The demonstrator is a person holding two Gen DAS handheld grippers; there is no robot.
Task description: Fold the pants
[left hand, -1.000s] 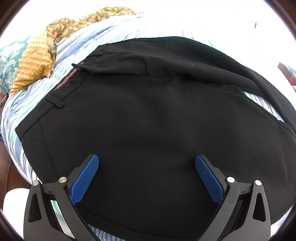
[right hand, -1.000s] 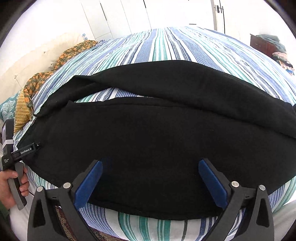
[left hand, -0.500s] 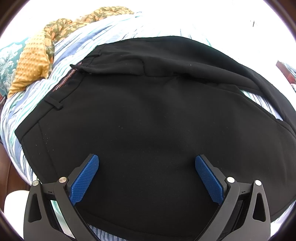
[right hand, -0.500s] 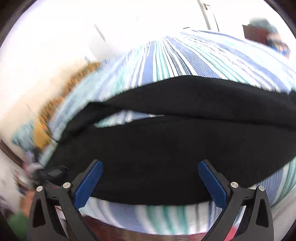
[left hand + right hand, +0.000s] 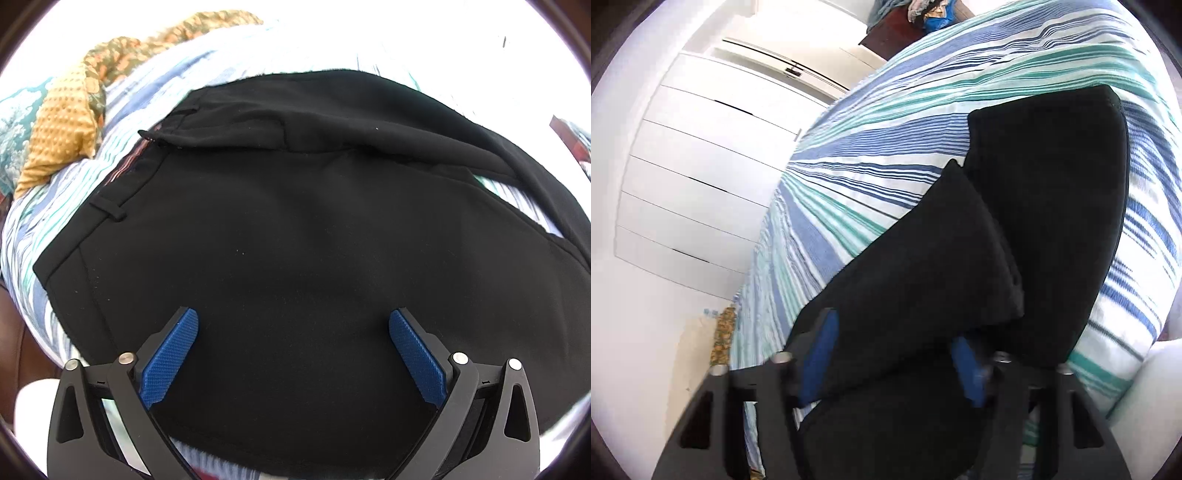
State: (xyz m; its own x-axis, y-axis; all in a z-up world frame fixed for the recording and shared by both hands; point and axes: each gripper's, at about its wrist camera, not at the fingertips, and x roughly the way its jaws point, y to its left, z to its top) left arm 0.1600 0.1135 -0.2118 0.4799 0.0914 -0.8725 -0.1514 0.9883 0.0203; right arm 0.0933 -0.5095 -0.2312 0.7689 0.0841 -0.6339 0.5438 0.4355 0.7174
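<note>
A: Nearest, at six o'clock?
B: The left gripper [image 5: 291, 350], jaws wide, above the black pants [image 5: 295, 229] spread on the striped bedspread [image 5: 33, 221].
A: And the right gripper [image 5: 890, 363]?
B: Jaws apart, pant leg between them. Toward eleven o'clock, a yellow pillow [image 5: 61, 129].

Black hand-held gripper [image 5: 293, 328] frames, blue textured pads [image 5: 168, 363], silver screws [image 5: 126, 358].
</note>
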